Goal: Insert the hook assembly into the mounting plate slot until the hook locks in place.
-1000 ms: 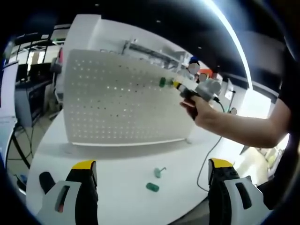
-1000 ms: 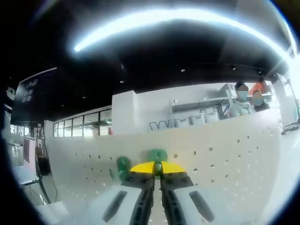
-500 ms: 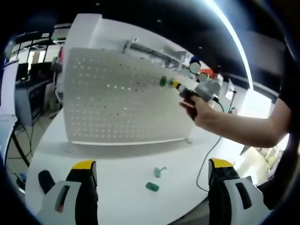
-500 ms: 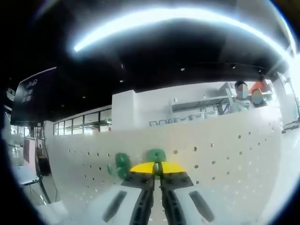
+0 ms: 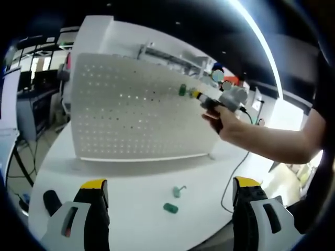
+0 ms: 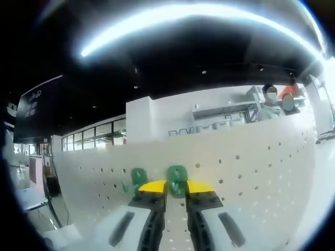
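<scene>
Left gripper [image 5: 168,196]: jaws spread wide apart, nothing between them, hovering over the white table [image 5: 131,209]. Just ahead of its tips, two loose green hooks lie on the table: one flat [image 5: 170,208], one with a bent wire stem [image 5: 179,191] slightly farther on. Beyond them the white pegboard plate [image 5: 136,112] stands upright on the table. Far right of the plate, a hand [image 5: 227,125] holds the right gripper [image 5: 198,96] with its tips up against the plate's upper part, a green hook [image 5: 182,91] at the tips. Right gripper view: right gripper [image 6: 175,186] pinches that green hook [image 6: 177,175] between slightly parted yellow tips, right at the pegboard face [image 6: 251,172]. Another green hook [image 6: 138,178] sits on the board just left of the tips.
</scene>
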`<state>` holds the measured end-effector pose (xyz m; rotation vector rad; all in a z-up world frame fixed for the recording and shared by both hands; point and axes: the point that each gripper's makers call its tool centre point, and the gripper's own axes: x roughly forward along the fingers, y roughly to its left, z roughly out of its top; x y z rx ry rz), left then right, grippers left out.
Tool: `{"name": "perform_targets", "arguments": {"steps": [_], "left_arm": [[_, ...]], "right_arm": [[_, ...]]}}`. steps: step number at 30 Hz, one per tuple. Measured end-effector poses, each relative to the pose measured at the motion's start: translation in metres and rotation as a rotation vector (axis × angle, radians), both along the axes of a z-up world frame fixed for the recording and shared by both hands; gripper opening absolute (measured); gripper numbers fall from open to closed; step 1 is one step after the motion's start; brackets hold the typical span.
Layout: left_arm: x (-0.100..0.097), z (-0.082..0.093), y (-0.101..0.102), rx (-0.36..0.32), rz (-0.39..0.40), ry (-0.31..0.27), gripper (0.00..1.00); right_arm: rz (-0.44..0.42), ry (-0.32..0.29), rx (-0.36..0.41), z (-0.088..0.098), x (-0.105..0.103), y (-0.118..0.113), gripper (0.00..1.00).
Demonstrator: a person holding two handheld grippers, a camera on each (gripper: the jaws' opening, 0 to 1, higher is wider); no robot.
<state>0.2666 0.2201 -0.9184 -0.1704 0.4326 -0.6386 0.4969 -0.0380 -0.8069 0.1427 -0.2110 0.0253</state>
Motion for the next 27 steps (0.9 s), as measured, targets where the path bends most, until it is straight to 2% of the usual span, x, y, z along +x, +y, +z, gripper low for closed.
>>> {"name": "perform_targets", "arguments": {"steps": [9, 15, 23, 27], "left_arm": [[-0.001, 0.004, -0.001, 0.005, -0.001, -0.011, 1.00], [-0.006, -0.003, 0.005, 0.015, 0.016, 0.003, 1.00], [-0.011, -0.002, 0.014, 0.012, 0.028, 0.001, 1.00], [-0.012, -0.003, 0.019, 0.021, 0.036, -0.003, 1.00]], "right_arm": [[0.023, -0.011, 0.012, 0.012, -0.009, 0.000, 0.19], [0.034, 0.007, 0.006, 0.012, -0.020, -0.001, 0.22], [0.051, 0.064, -0.018, -0.003, -0.043, 0.000, 0.25], [0.069, 0.094, -0.021, -0.013, -0.062, 0.004, 0.28]]}}
